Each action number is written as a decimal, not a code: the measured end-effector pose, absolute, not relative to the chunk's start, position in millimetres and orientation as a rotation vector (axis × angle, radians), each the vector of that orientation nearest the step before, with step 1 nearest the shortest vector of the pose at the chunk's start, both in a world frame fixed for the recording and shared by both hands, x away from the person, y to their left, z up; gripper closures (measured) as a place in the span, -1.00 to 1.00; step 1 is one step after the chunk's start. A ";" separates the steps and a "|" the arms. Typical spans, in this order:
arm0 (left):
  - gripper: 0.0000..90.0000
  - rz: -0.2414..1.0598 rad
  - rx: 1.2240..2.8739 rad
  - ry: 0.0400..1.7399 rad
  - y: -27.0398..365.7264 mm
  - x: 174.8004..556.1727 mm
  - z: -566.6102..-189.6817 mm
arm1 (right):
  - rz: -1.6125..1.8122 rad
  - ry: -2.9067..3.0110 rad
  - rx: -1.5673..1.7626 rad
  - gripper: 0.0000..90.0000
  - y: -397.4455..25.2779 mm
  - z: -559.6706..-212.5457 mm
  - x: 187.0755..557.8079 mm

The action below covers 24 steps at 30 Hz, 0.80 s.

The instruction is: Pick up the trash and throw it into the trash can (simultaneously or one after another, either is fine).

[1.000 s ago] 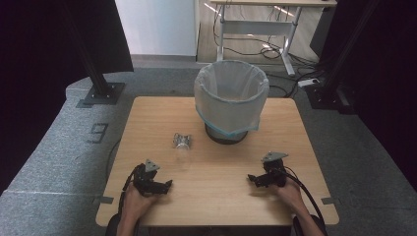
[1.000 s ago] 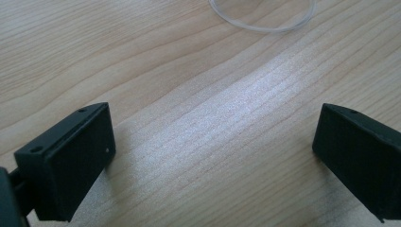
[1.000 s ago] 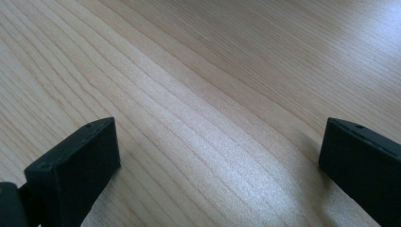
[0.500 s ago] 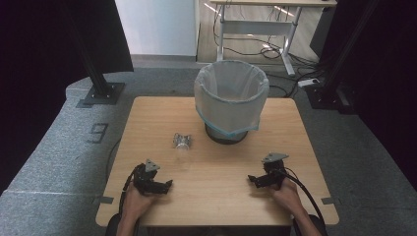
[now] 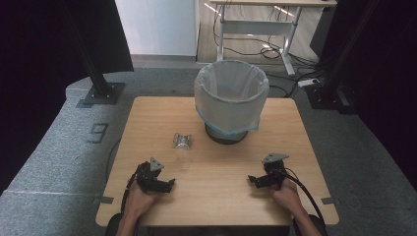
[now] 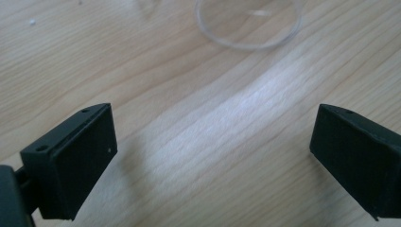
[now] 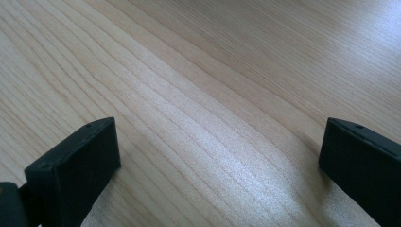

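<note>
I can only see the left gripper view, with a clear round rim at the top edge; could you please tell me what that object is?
Observer: From the high view it is a crushed clear plastic bottle lying on its side on the wooden table, ahead of the left gripper.
Operator: Thank you. Is there anywhere to drop it?
Observer: Yes, a bin lined with a pale bag stands at the far middle of the table, beyond the bottle and to its right.
Operator: And what is the other gripper doing?
Observer: The right gripper sits with its jaws wide apart over bare wood, holding nothing.
</note>
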<state>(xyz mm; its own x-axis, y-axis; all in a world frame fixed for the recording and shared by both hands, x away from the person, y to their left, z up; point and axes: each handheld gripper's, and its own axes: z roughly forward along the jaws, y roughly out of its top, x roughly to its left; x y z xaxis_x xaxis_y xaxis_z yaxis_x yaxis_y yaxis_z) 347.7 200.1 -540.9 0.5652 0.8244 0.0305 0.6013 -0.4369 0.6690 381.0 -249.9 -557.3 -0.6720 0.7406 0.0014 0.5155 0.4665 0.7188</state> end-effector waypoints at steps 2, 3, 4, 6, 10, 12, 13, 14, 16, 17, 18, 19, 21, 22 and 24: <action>-0.97 0.458 2.178 1.129 197.9 351.8 -538.6 | 1.021 2.408 1.069 -1.00 -249.9 -557.3 380.8; -0.97 0.456 2.179 1.125 197.0 353.3 -537.6 | 1.022 2.408 1.069 -1.00 -249.9 -557.3 380.8; -0.96 0.456 2.179 1.125 197.0 353.3 -537.6 | 1.022 2.408 1.069 -1.00 -249.9 -557.3 380.8; -0.96 0.448 2.171 1.117 195.0 356.5 -535.1 | 1.020 2.407 1.069 -1.00 -249.9 -557.3 380.7; -0.92 0.428 2.156 1.099 190.0 363.2 -530.3 | 1.021 2.407 1.068 -1.00 -249.9 -557.3 380.7; -0.91 0.424 2.162 1.079 185.1 367.6 -528.1 | 1.021 2.407 1.069 -1.00 -249.9 -557.3 380.5; -0.91 0.424 2.162 1.079 185.1 367.6 -528.1 | 1.021 2.407 1.069 -1.00 -249.9 -557.3 380.5; -0.91 0.421 2.163 1.074 183.5 368.9 -527.3 | 1.021 2.408 1.068 -1.00 -250.0 -557.3 380.4; -0.88 0.412 2.163 1.060 180.4 371.5 -525.9 | 1.022 2.408 1.068 -1.00 -250.0 -557.3 380.3; -0.88 0.411 2.166 1.055 179.0 372.8 -525.0 | 1.021 2.407 1.068 -1.00 -250.0 -557.3 380.2; -0.87 0.406 2.169 1.045 176.1 375.6 -523.6 | 1.021 2.407 1.069 -1.00 -249.9 -557.3 380.0; -0.87 0.406 2.169 1.045 176.1 375.6 -523.6 | 1.021 2.407 1.069 -1.00 -249.9 -557.3 380.0; -0.87 0.410 2.174 1.039 173.4 378.8 -522.8 | 1.021 2.408 1.067 -1.00 -250.0 -557.3 380.0; -0.87 0.408 2.177 1.036 172.6 380.4 -522.5 | 1.021 2.408 1.067 -1.00 -250.0 -557.3 380.0; -0.86 0.404 2.172 1.032 171.0 383.4 -522.4 | 1.021 2.408 1.066 -1.00 -250.1 -557.3 379.9</action>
